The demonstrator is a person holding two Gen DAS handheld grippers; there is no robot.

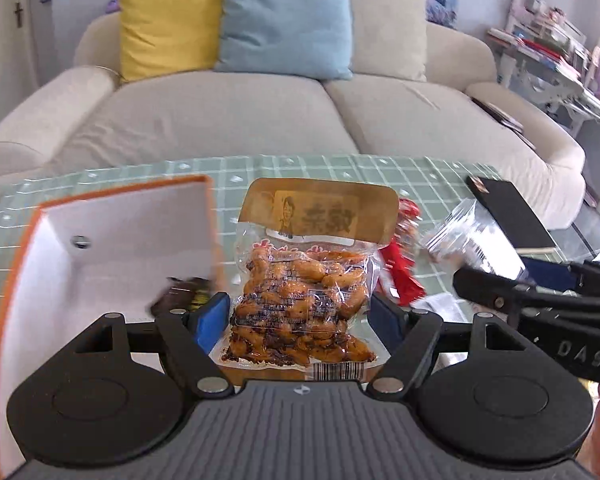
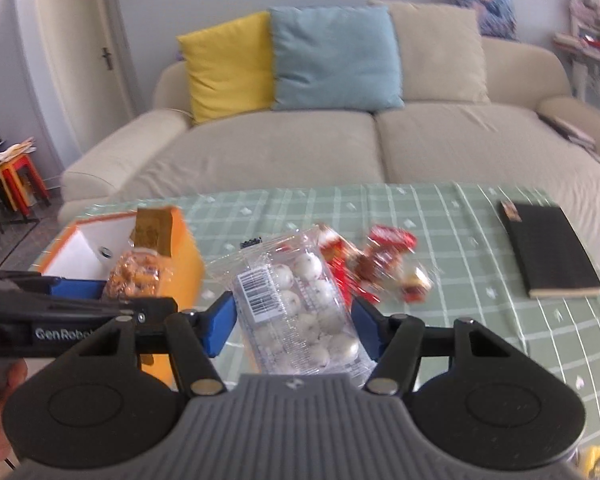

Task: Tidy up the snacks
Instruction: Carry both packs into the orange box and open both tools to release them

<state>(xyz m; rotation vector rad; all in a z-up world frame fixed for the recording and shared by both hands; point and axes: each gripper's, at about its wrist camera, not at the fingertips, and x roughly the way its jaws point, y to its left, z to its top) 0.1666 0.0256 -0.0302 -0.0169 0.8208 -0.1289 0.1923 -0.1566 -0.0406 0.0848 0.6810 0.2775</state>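
Observation:
My left gripper is shut on a clear packet of orange-brown snacks with a tan header, held upright above the table. That packet and the left gripper also show at the left of the right wrist view. Beside it stands an orange box with a white inside, holding one dark snack. My right gripper is shut on a clear packet of white round sweets with a barcode. The right gripper reaches in from the right of the left wrist view with its clear packet.
Red-wrapped snacks lie loose on the green checked tablecloth, behind both held packets. A black notebook lies at the table's right. A beige sofa with cushions stands beyond the far edge. The orange box is at the table's left.

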